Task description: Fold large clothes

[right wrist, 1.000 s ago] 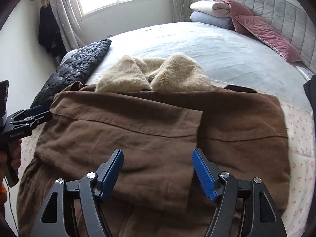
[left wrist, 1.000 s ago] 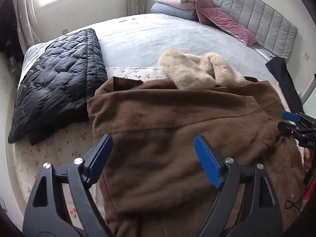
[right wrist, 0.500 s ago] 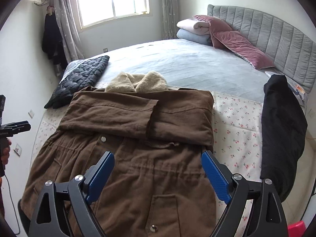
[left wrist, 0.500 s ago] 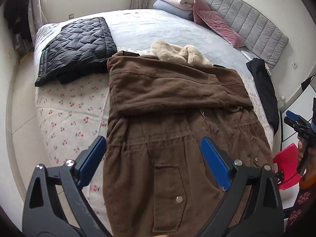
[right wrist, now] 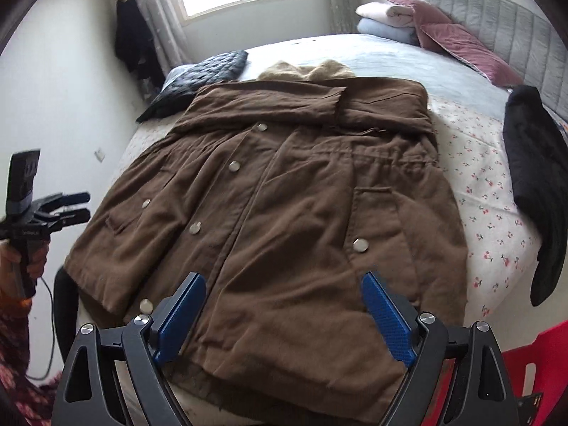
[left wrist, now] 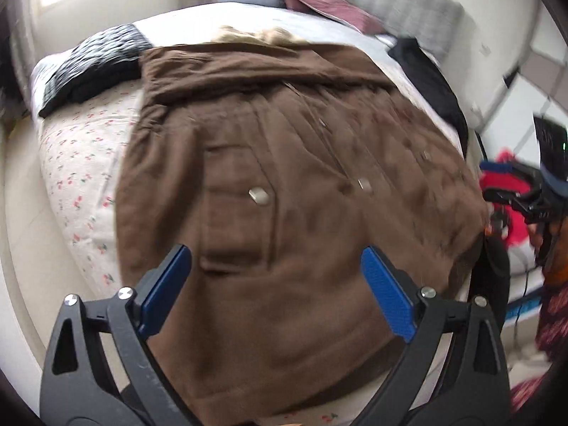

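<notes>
Left hand-held gripper (left wrist: 275, 284) and right hand-held gripper (right wrist: 284, 316) hover w/ jaws wide, holding nothing, over the hem of a brown coat (right wrist: 277, 191). Coat lies flat, front up, across the bed (right wrist: 479, 163), sleeves folded across the chest, fur hood (right wrist: 309, 69) at the far end; hem reaches the bed's near edge. Black quilted jacket (right wrist: 206, 74) sits beside its left shoulder; black garment (right wrist: 532, 177) lies apart to the right, draped over the bed's edge. Floral sheet shows bare btwn coat and black garment. Pillows (right wrist: 443, 32) stack by the headboard. Red stool (right wrist: 532, 372) stands near right.
</notes>
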### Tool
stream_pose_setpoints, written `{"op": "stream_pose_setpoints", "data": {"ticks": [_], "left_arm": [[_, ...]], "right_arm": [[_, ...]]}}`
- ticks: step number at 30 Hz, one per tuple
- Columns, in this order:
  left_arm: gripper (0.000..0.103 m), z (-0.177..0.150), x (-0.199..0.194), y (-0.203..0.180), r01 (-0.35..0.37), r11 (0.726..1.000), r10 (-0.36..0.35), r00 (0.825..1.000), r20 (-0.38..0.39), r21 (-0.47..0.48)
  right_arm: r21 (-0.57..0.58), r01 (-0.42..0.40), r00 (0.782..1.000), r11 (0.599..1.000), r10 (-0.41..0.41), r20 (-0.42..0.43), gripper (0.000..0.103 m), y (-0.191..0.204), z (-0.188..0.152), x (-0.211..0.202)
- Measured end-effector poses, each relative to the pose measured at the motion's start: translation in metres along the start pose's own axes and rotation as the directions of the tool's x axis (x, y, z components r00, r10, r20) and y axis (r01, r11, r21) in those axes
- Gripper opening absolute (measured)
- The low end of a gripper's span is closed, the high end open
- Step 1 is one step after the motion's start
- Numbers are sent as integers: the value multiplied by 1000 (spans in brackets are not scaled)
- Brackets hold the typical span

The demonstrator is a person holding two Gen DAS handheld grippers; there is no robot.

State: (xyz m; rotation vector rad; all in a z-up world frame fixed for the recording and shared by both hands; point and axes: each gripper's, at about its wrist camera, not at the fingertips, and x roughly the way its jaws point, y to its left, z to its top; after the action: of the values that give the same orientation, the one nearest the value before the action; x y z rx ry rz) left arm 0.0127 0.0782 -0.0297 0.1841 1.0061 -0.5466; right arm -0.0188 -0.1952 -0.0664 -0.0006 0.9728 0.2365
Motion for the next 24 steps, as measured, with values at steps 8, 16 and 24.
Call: {"op": "stream_pose_setpoints", "data": {"ticks": [8, 16, 24], "left_arm": [[97, -40, 13, -66, 30, 923, -9, 998, -56, 384], [78, -32, 36, -77, -49, 909, 67, 997, -28, 414], [10, -25, 13, -68, 53, 912, -82, 995, 54, 406]], "right_arm": [[-391, 58, 991, 919, -100, -89, 91, 55, -55, 18], [-418, 240, 958, 876, -284, -45, 90, 46, -45, 48], [-410, -3, 1000, 912, 13, 20, 8, 63, -21, 41]]}}
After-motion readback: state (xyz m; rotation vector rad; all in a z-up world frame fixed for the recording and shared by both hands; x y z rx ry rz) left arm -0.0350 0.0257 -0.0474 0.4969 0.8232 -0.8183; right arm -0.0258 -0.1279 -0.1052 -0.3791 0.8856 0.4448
